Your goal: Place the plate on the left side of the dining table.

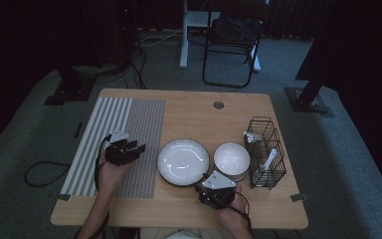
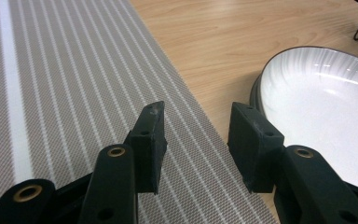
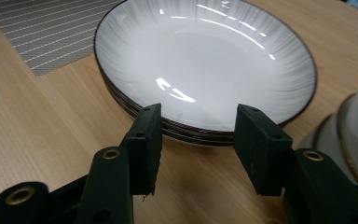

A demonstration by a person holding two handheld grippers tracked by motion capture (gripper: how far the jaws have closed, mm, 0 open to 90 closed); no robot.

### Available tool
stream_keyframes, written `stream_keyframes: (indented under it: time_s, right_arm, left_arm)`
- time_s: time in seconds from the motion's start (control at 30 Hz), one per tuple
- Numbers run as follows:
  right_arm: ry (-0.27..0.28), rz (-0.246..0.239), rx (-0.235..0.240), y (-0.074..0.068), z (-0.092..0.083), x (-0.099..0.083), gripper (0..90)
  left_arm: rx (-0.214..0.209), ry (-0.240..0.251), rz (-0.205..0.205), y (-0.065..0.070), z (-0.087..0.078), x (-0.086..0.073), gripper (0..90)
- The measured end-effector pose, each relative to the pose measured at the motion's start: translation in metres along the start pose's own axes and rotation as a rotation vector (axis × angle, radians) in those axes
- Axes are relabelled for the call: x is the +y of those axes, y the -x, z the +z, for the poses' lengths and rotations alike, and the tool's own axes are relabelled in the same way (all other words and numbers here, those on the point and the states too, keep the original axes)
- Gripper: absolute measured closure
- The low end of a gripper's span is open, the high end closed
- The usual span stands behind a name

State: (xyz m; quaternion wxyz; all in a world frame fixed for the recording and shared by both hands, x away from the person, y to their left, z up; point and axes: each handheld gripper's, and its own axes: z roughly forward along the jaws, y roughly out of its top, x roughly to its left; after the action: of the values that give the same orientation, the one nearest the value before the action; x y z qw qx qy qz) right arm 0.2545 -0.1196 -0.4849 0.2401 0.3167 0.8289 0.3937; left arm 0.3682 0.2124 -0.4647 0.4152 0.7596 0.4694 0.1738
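**Plates stacked at table centre, both grippers apart and empty**

Plates (image 1: pixel 183 160) serve as the landmark: a stack with dark rims, white and glossy inside. Right gripper (image 1: pixel 210 185) sits just beside the stack's near edge, jaws apart, nothing between them; the right gripper view shows bare wood under the tips and the rim just ahead. Left gripper (image 1: pixel 138 148) hovers left of the stack over the striped placemat (image 1: pixel 124 134), jaws apart and empty, the mat's edge beneath them. Bowls (image 1: pixel 232 160) stand just right of the plates, a black wire rack (image 1: pixel 266 152) beyond them. Wooden table (image 1: pixel 189 112) lies bare behind the stack. Grey carpet and a folding chair (image 1: pixel 231 42) sit past the far edge.
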Motion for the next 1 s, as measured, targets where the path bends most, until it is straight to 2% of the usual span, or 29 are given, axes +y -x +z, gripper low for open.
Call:
stream_keyframes:
  time_s: [0.2, 0.47, 0.6, 0.73, 1.0]
  right_arm:
    - [0.002, 0.013, -0.018, 0.005, -0.002, -0.003, 51.1]
    - [-0.005, 0.024, -0.029, 0.007, -0.001, -0.006, 50.8]
    - [0.0, 0.021, -0.04, 0.006, -0.001, -0.006, 51.2]
    - [0.002, 0.019, -0.046, 0.006, -0.001, -0.007, 53.2]
    - [0.001, 0.035, -0.032, 0.007, 0.005, -0.011, 60.1]
  left_arm:
    - [-0.028, 0.0, 0.007, 0.005, 0.008, 0.008, 58.9]
    - [-0.036, -0.002, 0.044, 0.013, 0.021, 0.019, 58.9]
    - [-0.038, -0.004, 0.05, 0.017, 0.029, 0.024, 58.9]
    - [-0.048, -0.006, 0.064, 0.023, 0.038, 0.029, 61.1]
    - [-0.071, -0.043, 0.089, 0.033, 0.059, 0.033, 64.7]
